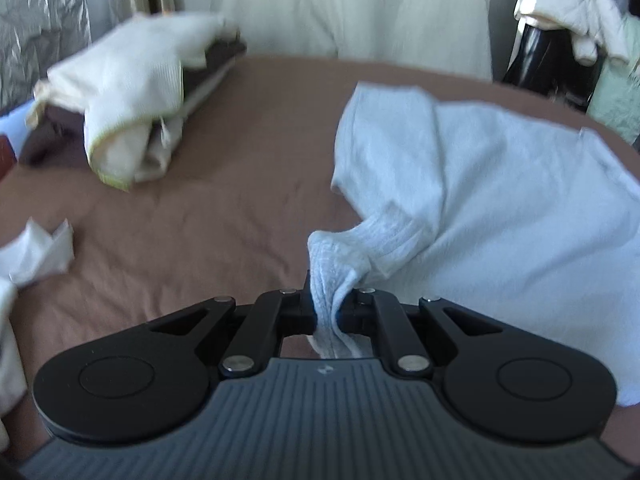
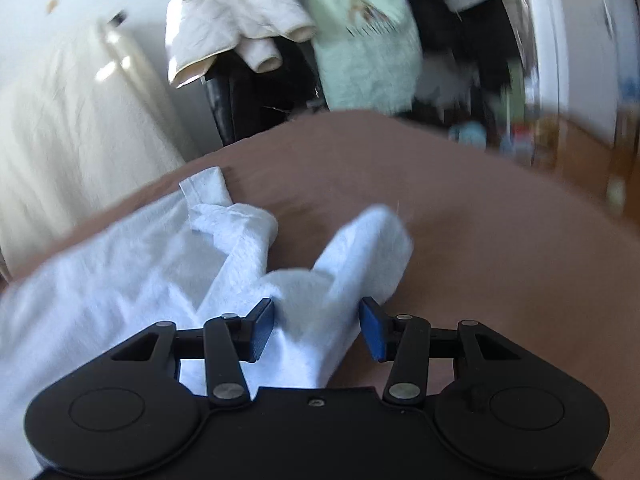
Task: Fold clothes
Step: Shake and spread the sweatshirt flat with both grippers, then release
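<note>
A white long-sleeved garment [image 1: 500, 200] lies spread on the brown bed [image 1: 224, 208]. My left gripper [image 1: 326, 308] is shut on the ribbed cuff [image 1: 340, 264] of one sleeve, at the garment's near left. In the right wrist view the same garment [image 2: 120, 272] lies to the left and under the gripper. My right gripper [image 2: 316, 328] is open, its blue pads [image 2: 372, 330] on either side of a bunched fold of white cloth [image 2: 360, 248]. The view is blurred by motion.
A pile of cream and dark folded clothes [image 1: 132, 100] sits at the bed's far left. A small white cloth [image 1: 36, 254] lies at the left edge. Cream curtains [image 1: 360, 8] hang behind. Clothes [image 2: 240, 24] hang on a dark rack beyond the far edge.
</note>
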Demonstrator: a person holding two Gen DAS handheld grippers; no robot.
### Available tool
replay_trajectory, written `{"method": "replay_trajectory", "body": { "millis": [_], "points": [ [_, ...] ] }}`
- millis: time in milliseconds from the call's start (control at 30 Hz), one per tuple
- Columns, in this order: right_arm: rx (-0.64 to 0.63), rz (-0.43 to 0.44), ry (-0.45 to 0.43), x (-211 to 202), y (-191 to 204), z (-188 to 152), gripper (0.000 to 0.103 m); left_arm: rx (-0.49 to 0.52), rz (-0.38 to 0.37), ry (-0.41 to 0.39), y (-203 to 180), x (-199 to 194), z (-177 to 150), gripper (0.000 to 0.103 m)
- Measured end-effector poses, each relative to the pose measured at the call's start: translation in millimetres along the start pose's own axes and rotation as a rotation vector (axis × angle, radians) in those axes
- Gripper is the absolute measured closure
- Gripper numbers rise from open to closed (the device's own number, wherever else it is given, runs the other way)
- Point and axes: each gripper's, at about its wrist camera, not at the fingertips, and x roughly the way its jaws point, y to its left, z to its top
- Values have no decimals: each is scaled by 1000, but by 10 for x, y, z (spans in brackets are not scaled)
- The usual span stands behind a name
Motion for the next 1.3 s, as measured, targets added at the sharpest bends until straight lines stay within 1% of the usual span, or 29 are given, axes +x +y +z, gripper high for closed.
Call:
{"method": "replay_trajectory", "body": {
  "millis": [67, 100, 200, 233, 333, 367, 400, 467, 500, 600, 667, 767, 800, 833, 867, 900, 967, 1000, 1033, 1067, 1133, 1233, 1300],
  "points": [
    [162, 27, -15, 23, -175, -103, 52, 4, -4, 25, 2, 95, -66, 96],
    [209, 32, -22, 32, -233, -140, 57, 4, -6, 33, -4, 118, -86, 96],
    [212, 11, -43, 49, -282, -190, 68, 14, -3, 40, -21, 155, -87, 96],
    [197, 0, -51, 53, -279, -194, 69, 21, -1, 36, -29, 145, -82, 96],
    [54, -51, -91, 61, -145, -148, 70, 68, 11, 16, -87, 86, -92, 96],
    [4, -66, -99, 69, -91, -139, 84, 82, 15, 11, -104, 76, -98, 96],
    [-39, -76, -98, 86, -34, -136, 94, 97, 18, 6, -122, 69, -105, 96],
    [-115, -102, -99, 99, 68, -137, 97, 99, 16, 8, -127, 67, -110, 96],
    [-132, -126, -104, 68, 98, -149, 98, 93, 13, 11, -120, 66, -109, 96],
    [-183, -195, -124, -54, 177, -178, 100, 85, 4, 4, -102, 2, -83, 96],
    [-238, -226, -195, -283, 217, -144, 101, 85, -10, -8, -101, -63, -58, 96],
    [-374, -280, -386, -814, 355, -95, 102, 89, -67, -35, -129, -179, -11, 96],
    [-404, -311, -448, -1000, 380, -105, 102, 88, -84, -38, -145, -204, -3, 96],
    [-409, -333, -485, -1146, 372, -120, 102, 92, -90, -38, -171, -217, -6, 96],
    [-380, -341, -466, -1200, 304, -146, 102, 105, -88, -35, -198, -215, -16, 96],
    [-356, -356, -400, -1160, 199, -198, 102, 120, -84, -30, -221, -199, -32, 96],
    [-318, -411, -225, -955, -52, -360, 102, 116, -85, -3, -202, -131, -65, 96],
    [-263, -428, -153, -869, -178, -434, 102, 98, -90, 17, -168, -90, -70, 96],
    [-186, -432, -100, -815, -303, -492, 101, 74, -98, 40, -122, -44, -72, 96],
    [-127, -435, -68, -782, -396, -528, 102, 52, -106, 55, -78, -11, -68, 96],
    [-86, -441, -63, -777, -468, -521, 102, 27, -118, 63, -31, 10, -62, 96],
    [-188, -455, -123, -832, -376, -392, 102, 31, -116, 43, -43, -15, -58, 96],
    [-242, -450, -180, -920, -318, -312, 102, 29, -116, -5, -47, -119, -31, 96]
  ]
}}
